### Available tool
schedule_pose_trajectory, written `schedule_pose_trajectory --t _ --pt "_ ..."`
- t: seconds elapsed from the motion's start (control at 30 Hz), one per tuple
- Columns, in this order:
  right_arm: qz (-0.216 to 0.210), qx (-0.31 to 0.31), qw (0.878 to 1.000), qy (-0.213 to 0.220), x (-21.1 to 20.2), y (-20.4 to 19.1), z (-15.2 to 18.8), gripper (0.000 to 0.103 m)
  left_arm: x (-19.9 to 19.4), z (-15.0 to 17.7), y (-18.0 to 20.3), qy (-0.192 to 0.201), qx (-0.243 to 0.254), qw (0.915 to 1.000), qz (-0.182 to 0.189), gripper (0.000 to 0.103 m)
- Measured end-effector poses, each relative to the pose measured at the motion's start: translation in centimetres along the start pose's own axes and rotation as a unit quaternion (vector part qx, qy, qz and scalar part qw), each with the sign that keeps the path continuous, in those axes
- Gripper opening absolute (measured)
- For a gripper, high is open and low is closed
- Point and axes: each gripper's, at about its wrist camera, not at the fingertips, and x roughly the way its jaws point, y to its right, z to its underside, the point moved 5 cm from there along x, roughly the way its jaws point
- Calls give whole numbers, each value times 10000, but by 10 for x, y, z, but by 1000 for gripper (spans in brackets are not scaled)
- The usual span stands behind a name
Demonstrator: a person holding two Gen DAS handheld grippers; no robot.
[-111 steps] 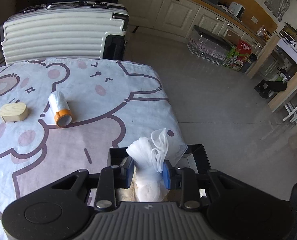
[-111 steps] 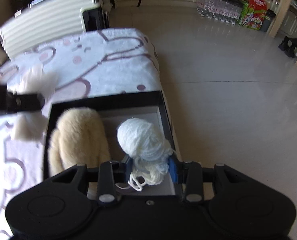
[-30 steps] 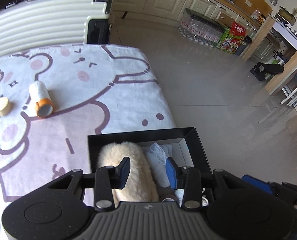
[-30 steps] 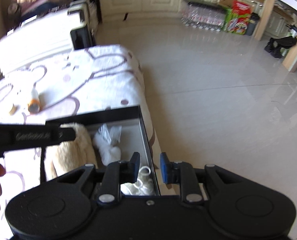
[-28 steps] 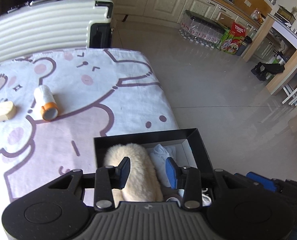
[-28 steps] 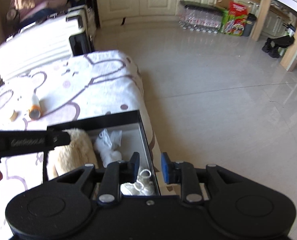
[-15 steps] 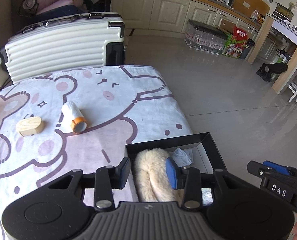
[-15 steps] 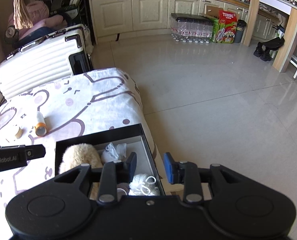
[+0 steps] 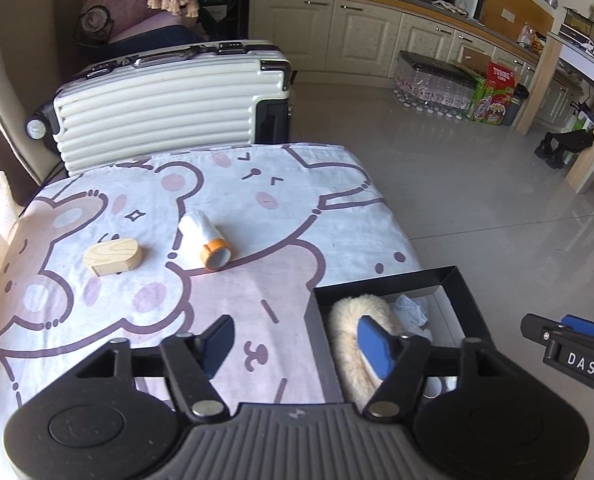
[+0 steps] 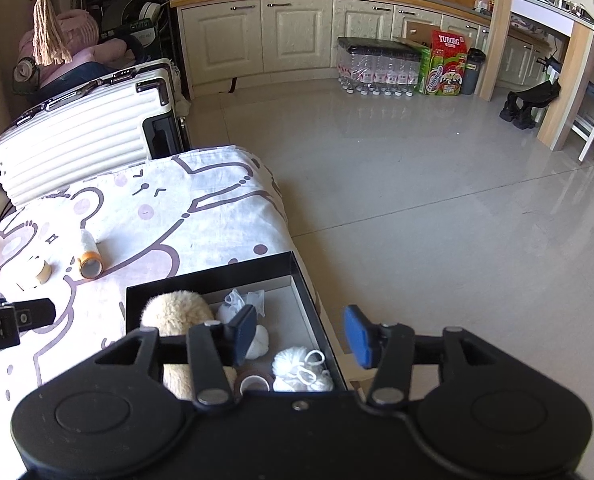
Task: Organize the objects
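A black box (image 9: pixel 385 278) (image 10: pixel 217 276) sits at the near right corner of the bear-print cloth. Inside lie a cream fluffy toy (image 9: pixel 349 344) (image 10: pixel 175 310), a white plastic bag bundle (image 10: pixel 241 306), a white yarn ball (image 10: pixel 297 368) and a tape ring (image 10: pixel 253 382). On the cloth farther back rest a white roll with an orange end (image 9: pixel 207 236) (image 10: pixel 87 254) and a small wooden box (image 9: pixel 113 258). My left gripper (image 9: pixel 297 342) hangs over the box's left edge, jaws opening, nothing between them. My right gripper (image 10: pixel 301 334) hovers above the box's right side, jaws opening, holding nothing.
A cream ribbed suitcase (image 9: pixel 169 98) stands behind the table. The cloth's right edge drops to a tiled floor (image 10: pixel 417 200). Kitchen cabinets, packed water bottles (image 10: pixel 377 68) and a red-green carton line the far wall. A wooden counter with stools stands at right.
Both grippers have drawn back and up from the box and their jaws have spread wider. The left view has swung left, showing more of the cloth.
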Motion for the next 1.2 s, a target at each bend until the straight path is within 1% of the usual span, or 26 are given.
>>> schedule_pose_trajectory --t 0.07,0.13,0.2,0.27,0.3,0.4,0.5,0.53,0.67,0.87,1.2 --pt "62 -23 10000 22 -1 -2 1 57 0 1 -3 -3 40 10000 -51 79" --pt "114 -29 9999 42 -1 -3 1 60 0 3 -6 -1 72 9999 -95 88" --pt "144 -8 9999 56 -2 -3 2 63 0 3 -8 3 96 9999 -122 92" --pt "189 -22 9998 68 -2 -3 2 69 0 4 -9 9 146 9998 -166 96" --pt "215 -39 9997 84 -2 -2 3 71 1 5 -10 3 174 9997 -188 100" --pt "274 -93 9995 109 -1 -4 3 77 3 6 -12 -15 210 9995 -247 103" --pt "360 -151 9991 166 -1 -5 3 93 6 7 -14 -53 213 9993 -294 103" --pt "354 -189 9990 187 -1 -6 4 102 7 7 -15 -67 219 9993 -305 103" --pt "398 -261 9986 213 1 -5 5 103 9 7 -16 -92 235 9992 -311 103" --pt "552 -123 9982 205 5 1 5 103 12 8 -15 -84 268 9992 -280 103" --pt "634 43 9978 184 10 1 6 103 16 7 -18 -67 325 9991 -275 103"
